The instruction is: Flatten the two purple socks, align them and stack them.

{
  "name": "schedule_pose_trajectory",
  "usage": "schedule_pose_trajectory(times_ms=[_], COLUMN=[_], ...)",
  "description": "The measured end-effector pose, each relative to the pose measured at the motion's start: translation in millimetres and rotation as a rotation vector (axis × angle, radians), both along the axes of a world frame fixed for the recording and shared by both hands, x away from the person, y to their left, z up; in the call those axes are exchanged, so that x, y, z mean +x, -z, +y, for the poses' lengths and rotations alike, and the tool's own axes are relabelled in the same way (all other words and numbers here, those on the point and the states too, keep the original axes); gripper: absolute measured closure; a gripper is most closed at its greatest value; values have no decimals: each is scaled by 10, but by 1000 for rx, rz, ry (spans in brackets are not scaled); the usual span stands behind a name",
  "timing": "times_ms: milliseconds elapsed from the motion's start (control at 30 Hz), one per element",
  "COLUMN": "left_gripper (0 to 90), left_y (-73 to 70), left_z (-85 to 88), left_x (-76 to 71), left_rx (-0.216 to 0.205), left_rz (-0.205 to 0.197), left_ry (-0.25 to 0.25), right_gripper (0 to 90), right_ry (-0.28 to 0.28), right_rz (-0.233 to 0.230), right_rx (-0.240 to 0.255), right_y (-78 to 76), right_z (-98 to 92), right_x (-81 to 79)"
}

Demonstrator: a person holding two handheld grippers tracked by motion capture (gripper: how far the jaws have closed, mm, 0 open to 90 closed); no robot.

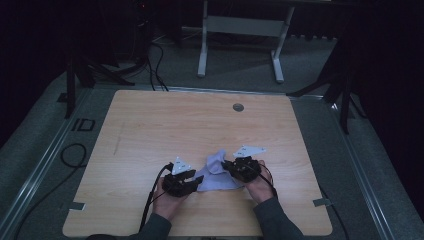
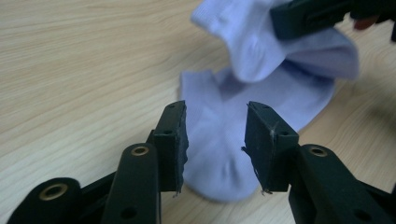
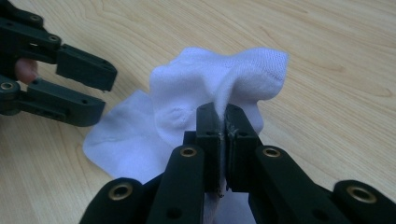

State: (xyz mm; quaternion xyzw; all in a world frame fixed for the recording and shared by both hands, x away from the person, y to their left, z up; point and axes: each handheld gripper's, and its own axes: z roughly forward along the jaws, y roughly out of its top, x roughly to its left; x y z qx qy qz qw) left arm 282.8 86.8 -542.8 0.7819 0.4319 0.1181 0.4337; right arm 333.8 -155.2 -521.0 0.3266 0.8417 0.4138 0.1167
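Note:
A pale lilac-white sock lies on the wooden table between the two hands. My right gripper is shut on the sock, pinching a fold of its upper part and lifting it off the table. The toe end of the sock stays flat on the wood. My left gripper stands open at that flat end, its jaws on either side of the fabric and apart from it. In the right gripper view the left gripper sits at the upper left, jaws apart. The right gripper's jaw enters the left gripper view at the top right.
A round grey grommet is set in the table near its far edge. Beyond the table stand a grey desk frame and black tripod legs. Cables trail over the dark floor.

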Motion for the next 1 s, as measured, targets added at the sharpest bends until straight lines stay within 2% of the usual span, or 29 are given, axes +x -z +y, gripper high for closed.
schedule_pose_trajectory(times_ms=[67, 267, 433, 567, 600, 700, 733, 767, 800, 833, 900, 1000], left_gripper=[567, 559, 609, 851, 877, 886, 886, 886, 887, 887, 887, 887], left_y=[-18, -21, 0, -24, -24, -42, -42, -53, -53, -61, -70, -73], left_z=[-50, -183, -257, -310, -310, -286, -286, -267, -267, -250, -229, -215], left_x=[39, 153, 254, 267, 267, 263, 263, 260, 260, 258, 254, 248], left_rx=[-16, -3, 3, 5, 5, 8, 8, 6, 6, 1, 4, 4], left_rz=[0, 2, 20, 18, 18, 11, 11, 6, 6, 3, 0, -2], left_ry=[15, 26, 40, 60, 60, 54, 54, 48, 48, 40, 38, 35], right_gripper=[860, 860, 860, 856, 856, 723, 723, 676, 676, 644, 632, 627], right_ry=[2, -5, -15, -24, -24, -38, -38, -34, -34, -22, -9, 14], right_rz=[-3, -3, -3, 4, 4, 9, 9, -3, -3, -12, -17, -25], right_rx=[8, 11, 11, -3, -3, 4, 4, 24, 24, 61, 98, 102], right_y=[-3, -9, -9, 20, 20, -2, -2, -53, -53, -120, -176, -211], right_z=[6, 3, -13, 24, 24, 22, 22, -16, -16, -83, -161, -247], right_x=[-5, -7, -8, -9, -9, -19, -19, -36, -36, -48, -55, -68])
